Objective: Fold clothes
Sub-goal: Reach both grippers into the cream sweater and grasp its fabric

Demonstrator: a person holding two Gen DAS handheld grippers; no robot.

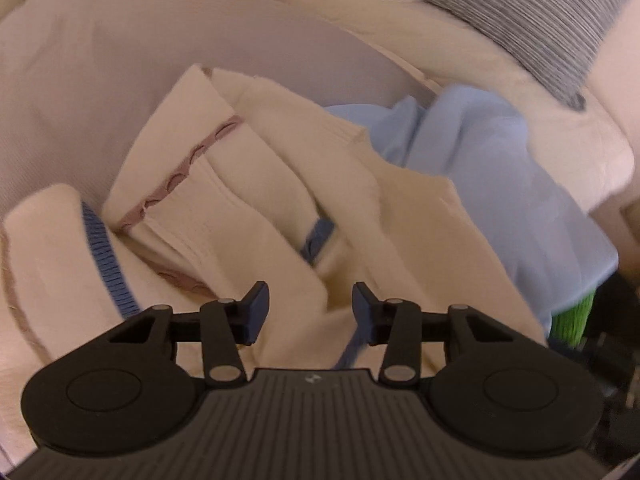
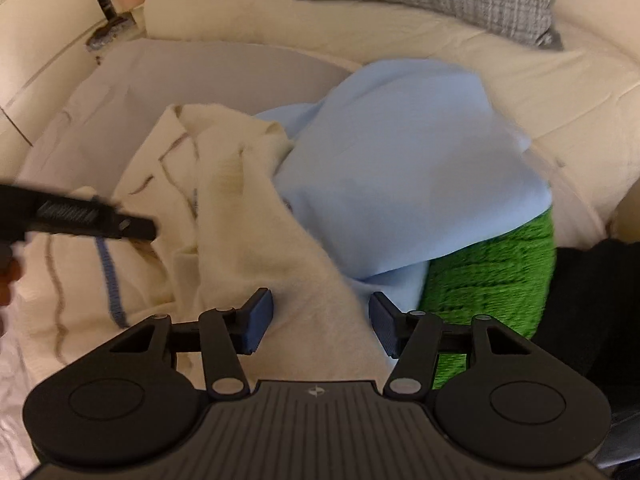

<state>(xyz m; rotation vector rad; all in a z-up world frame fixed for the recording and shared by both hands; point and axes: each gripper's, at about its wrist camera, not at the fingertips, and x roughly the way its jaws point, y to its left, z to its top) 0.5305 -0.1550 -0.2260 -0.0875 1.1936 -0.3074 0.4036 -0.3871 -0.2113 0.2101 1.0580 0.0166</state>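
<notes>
Fingers of both grippers spread over the cream towel (image 1: 280, 184); only the right wrist view shows the green cloth (image 2: 496, 268) fully.

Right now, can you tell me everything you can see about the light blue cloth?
The light blue cloth is soft-looking, plain fabric, unfolded and bunched into a rumpled heap with loose folds. It lies on the pile of laundry, draped partly over the fuzzy green cloth and pressed against the cream garment on its left. Behind it is the cream sofa. The open right gripper is near its lower edge without holding it.
</notes>
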